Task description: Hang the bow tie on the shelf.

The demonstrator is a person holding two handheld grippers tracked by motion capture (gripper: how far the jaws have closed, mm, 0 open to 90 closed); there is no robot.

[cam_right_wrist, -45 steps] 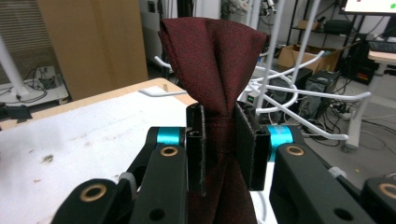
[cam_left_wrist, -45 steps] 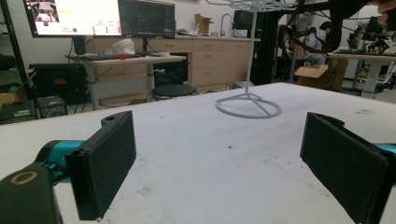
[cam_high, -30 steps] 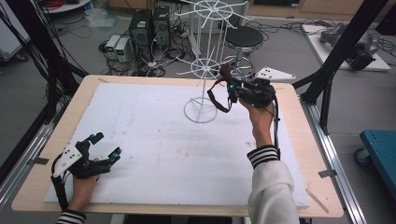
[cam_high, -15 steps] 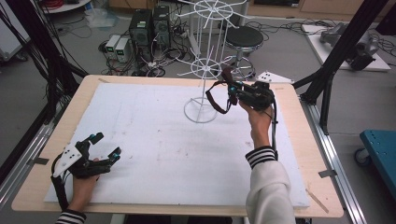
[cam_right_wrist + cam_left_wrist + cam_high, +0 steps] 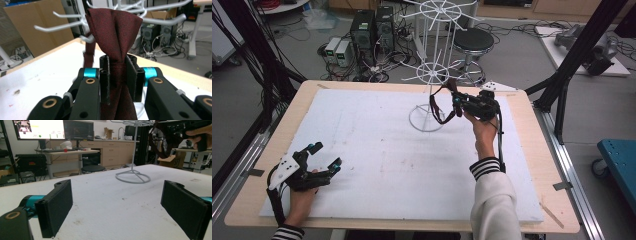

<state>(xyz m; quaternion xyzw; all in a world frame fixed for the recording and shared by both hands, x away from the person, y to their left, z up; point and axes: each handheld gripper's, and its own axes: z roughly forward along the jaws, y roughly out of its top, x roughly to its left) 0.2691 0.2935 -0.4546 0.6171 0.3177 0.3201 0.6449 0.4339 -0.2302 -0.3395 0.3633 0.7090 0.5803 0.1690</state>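
Note:
A dark red necktie (image 5: 115, 32) is pinched between the jaws of my right gripper (image 5: 118, 72), which is shut on it. In the high view the right gripper (image 5: 458, 100) is held up beside the lower ring of arms of a white wire rack (image 5: 432, 75), and the necktie (image 5: 437, 107) hangs from it in a loop. The rack's white arms (image 5: 160, 21) spread just behind the necktie's top fold. My left gripper (image 5: 324, 156) rests open on the white mat (image 5: 377, 160) at the near left, nothing between its pads (image 5: 57, 205). The rack's base ring (image 5: 132, 177) stands far ahead of it.
The white mat covers most of a wooden table (image 5: 532, 150). Behind the table stand computer towers (image 5: 372, 30), a black stool (image 5: 476, 42) and cables on the floor. Black frame posts (image 5: 582, 50) rise at both sides.
The right gripper with the necktie has shifted slightly toward the rack's lower arms. The left gripper has stayed where it was.

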